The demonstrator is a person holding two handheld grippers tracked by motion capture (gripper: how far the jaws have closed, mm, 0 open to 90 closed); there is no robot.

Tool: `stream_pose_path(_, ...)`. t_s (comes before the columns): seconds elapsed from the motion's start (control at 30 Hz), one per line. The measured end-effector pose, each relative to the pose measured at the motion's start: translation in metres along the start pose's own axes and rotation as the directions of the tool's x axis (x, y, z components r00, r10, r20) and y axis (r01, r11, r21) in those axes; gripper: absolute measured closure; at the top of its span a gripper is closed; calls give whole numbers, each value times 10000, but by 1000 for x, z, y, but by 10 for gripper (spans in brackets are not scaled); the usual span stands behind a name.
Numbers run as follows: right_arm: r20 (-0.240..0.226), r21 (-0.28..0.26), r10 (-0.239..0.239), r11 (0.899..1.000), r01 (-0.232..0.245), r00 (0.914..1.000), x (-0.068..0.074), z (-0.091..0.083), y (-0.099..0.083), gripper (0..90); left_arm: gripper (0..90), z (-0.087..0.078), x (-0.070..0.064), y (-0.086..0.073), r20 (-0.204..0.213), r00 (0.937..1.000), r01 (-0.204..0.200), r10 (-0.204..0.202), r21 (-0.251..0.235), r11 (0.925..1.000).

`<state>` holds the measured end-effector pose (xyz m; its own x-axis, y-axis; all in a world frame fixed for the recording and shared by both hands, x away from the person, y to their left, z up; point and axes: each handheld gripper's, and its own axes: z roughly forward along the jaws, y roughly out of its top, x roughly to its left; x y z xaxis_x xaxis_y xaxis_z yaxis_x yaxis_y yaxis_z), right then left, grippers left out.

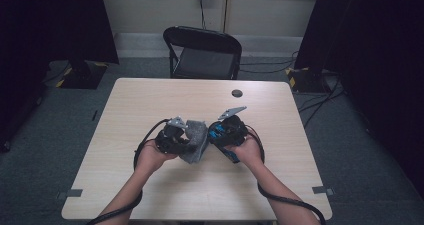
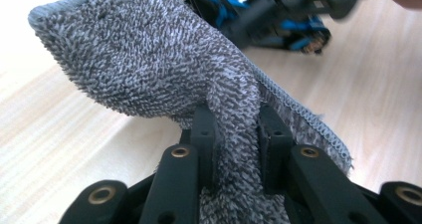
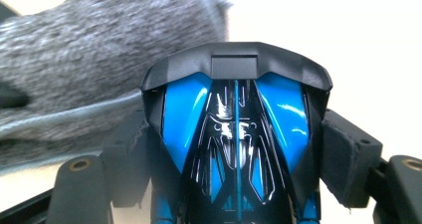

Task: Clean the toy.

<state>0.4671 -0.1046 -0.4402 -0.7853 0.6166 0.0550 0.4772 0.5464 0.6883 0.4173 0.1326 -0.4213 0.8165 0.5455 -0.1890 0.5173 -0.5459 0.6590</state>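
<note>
Left gripper (image 2: 238,134) pinches 1 grey terry cloth (image 2: 164,59) between its jaws, the free end standing up just ahead of them. Right gripper (image 3: 234,149), close alongside over the table (image 1: 150,100), clamps 1 blue-and-black toy car (image 3: 234,114), cloth just beside its nose. Judged a wiping job: both items are gripped and brought together; the rubbing itself seems barely begun. Beyond both grippers stands 1 folding chair (image 1: 202,50).

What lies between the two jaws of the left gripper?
A fold of the grey cloth, pinched by the left gripper, as the left gripper view shows.
</note>
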Motion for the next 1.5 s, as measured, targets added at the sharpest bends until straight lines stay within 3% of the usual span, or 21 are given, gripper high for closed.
stream_pose_path(0.13, 65, -82, 185, 9998, -184, 9998, -6, -2, -1, 255, 742, -2, 2, -7, 40, 9998, -173, 173, 207, 9996)
stream_pose_path(0.2, 106, -136, 267, 9996, -265, 9996, -8, -5, -2, 255, 742, -5, 6, -11, 16, 10000, -58, 58, 247, 9997)
stream_pose_path(0.33, 98, -208, 272, 9994, -270, 9996, -10, -9, -2, 255, 741, -12, 17, -16, -492, 9981, 380, -375, 94, 9992)
stream_pose_path(0.47, -22, -268, 181, 9995, -181, 9998, -7, -10, -1, 255, 740, -23, 33, -11, -1378, 9831, 1158, -1209, -441, 9923)
stream_pose_path(0.57, -122, -258, 24, 9997, -27, 9999, -1, -9, -1, 255, 739, -28, 38, 1, -2019, 9717, 1082, -1226, -810, 9908)
stream_pose_path(0.7, -266, -233, -154, 9996, 148, 9995, 6, -7, 1, 255, 736, -28, 38, 19, -2269, 9680, 835, -1069, -1103, 9904)
stream_pose_path(0.8, -357, -214, -304, 9993, 297, 9989, 11, -5, 3, 255, 736, -18, 32, 33, -2178, 9732, 539, -736, -949, 9940)
stream_pose_path(0.97, -368, -227, -318, 9993, 310, 9988, 12, -5, 4, 255, 735, -2, 23, 39, -1503, 9877, 356, -443, -599, 9976)
stream_pose_path(1.2, -225, -95, -351, 9993, 349, 9991, 9, -6, -1, 255, 736, 10, 17, 36, -1100, 9933, 309, -344, -331, 9990)
stream_pose_path(1.5, -126, -50, -334, 9994, 333, 9994, 7, -6, -2, 255, 735, 9, 13, 32, -962, 9949, 272, -303, -334, 9991)
